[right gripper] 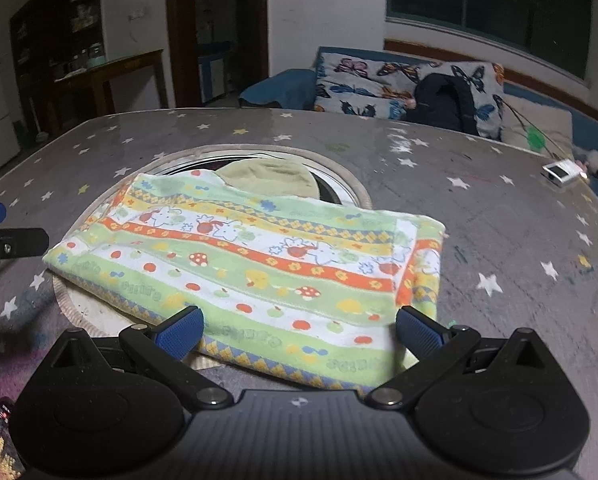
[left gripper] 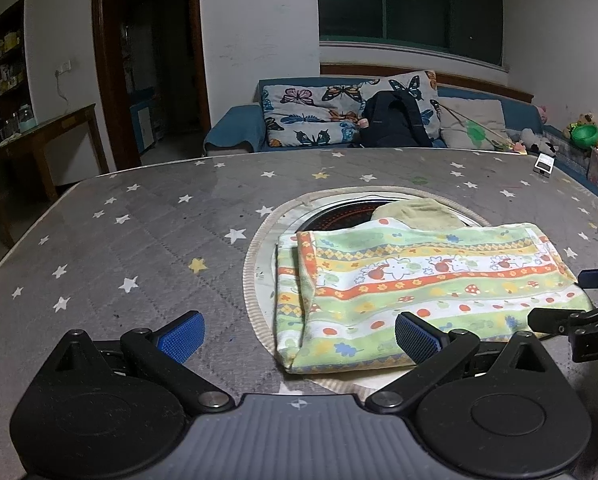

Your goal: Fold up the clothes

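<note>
Green-striped cartoon-print cloth (left gripper: 419, 292), folded into a rectangle, lying on the grey star-patterned table cover (left gripper: 139, 240) and overlapping a round beige-rimmed opening (left gripper: 255, 264); a plain olive cloth (left gripper: 419, 212) shows behind it. Left gripper (left gripper: 299, 336), jaws spread and empty, sits near the cloth's left folded corner. Right gripper (right gripper: 299, 330), jaws likewise spread wide, straddles the cloth's near edge without clamping it
</note>
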`<act>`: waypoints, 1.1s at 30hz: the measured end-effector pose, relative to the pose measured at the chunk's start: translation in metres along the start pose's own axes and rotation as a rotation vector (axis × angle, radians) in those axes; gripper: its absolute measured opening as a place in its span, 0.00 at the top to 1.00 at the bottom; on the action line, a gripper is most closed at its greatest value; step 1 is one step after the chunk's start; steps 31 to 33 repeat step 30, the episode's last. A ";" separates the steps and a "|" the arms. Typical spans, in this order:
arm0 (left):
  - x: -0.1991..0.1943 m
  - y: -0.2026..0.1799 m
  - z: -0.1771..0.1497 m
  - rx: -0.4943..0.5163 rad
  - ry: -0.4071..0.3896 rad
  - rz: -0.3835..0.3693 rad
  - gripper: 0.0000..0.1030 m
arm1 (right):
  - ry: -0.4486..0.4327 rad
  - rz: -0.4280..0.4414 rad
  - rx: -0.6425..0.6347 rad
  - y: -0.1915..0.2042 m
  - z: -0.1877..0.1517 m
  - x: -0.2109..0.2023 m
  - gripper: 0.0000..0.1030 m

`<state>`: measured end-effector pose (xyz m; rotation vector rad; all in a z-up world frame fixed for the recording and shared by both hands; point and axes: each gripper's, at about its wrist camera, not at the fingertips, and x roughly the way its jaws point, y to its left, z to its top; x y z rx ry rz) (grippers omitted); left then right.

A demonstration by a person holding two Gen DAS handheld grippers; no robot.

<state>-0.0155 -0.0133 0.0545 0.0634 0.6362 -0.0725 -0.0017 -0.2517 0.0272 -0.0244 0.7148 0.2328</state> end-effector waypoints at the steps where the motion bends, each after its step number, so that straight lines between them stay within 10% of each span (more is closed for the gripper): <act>1: 0.000 -0.001 0.000 0.000 0.000 -0.002 0.00 | -0.003 -0.004 0.009 -0.001 0.000 -0.001 0.00; 33: -0.007 -0.009 -0.010 -0.020 0.023 -0.020 0.00 | -0.002 -0.024 0.029 0.004 -0.020 -0.017 0.00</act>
